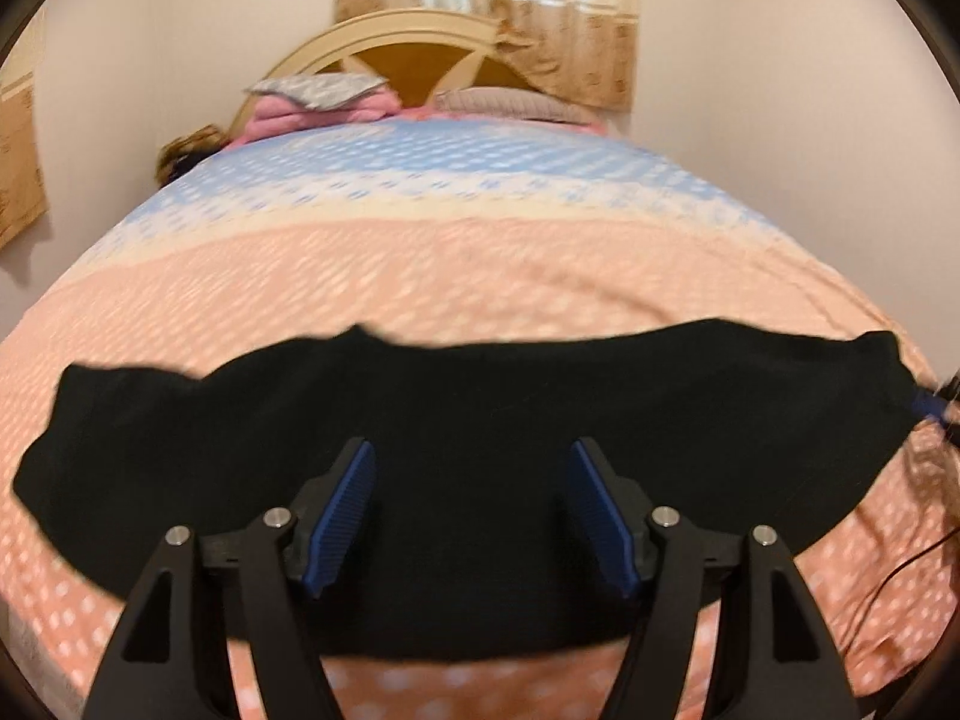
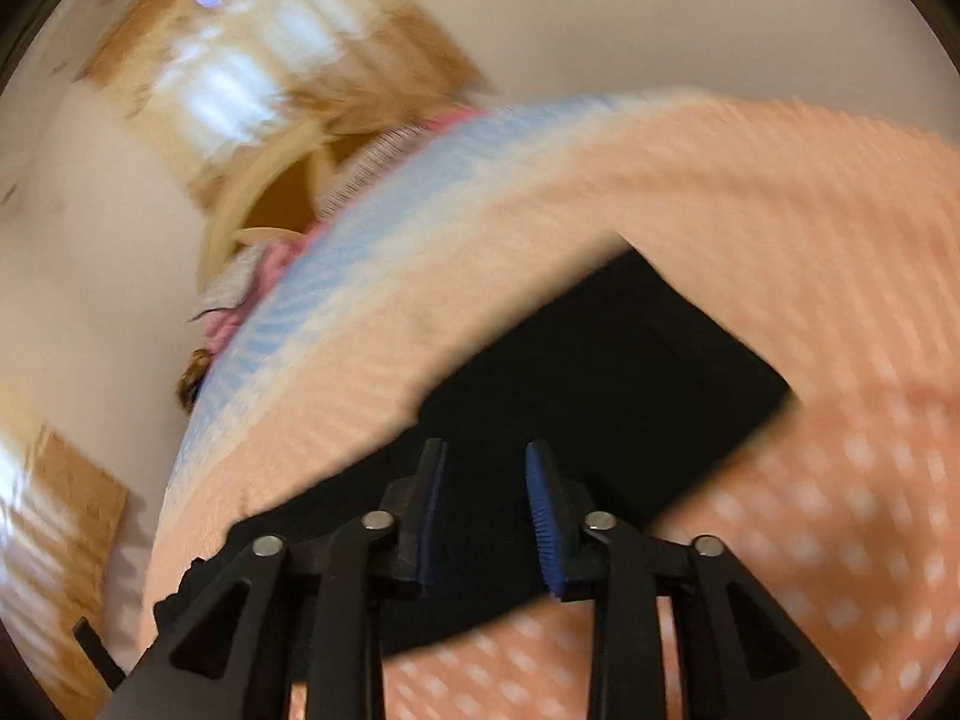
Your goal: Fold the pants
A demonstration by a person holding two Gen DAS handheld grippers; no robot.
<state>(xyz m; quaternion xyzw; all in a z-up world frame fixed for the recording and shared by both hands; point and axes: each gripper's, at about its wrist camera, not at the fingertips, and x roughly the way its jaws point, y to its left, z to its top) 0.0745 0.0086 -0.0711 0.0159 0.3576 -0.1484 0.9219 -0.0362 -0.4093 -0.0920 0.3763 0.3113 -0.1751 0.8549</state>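
Left wrist view is showing the black pants (image 1: 468, 420) lying flat on the bed (image 1: 420, 276), stretched as a long band across the bedspread close to its near edge, with the long axis running side to side across the picture. The left gripper (image 1: 474, 516) is hovering above the middle of that band with its fingers standing wide apart; nothing is lying between the blue pads (image 1: 345, 516), and they are not touching the cloth. At the far right end of the band, near the bed's right side, a bit of blue and black is meeting the cloth's corner; it is looking like the other tool, but it is too small and blurred to tell whether it is pinching anything. The right wrist view is heavily blurred and tilted, and there the pants (image 2: 600, 372) are reaching away from the right gripper (image 2: 486, 510) toward the upper right, ending in a squared-off edge. Its fingers are standing narrow, with a gap between the pads, and no cloth is showing between them. Judging by this, the coming fold is turning on the band's length: each end is lying well out to the side of the left gripper, so the right one seems nearer to the right end.
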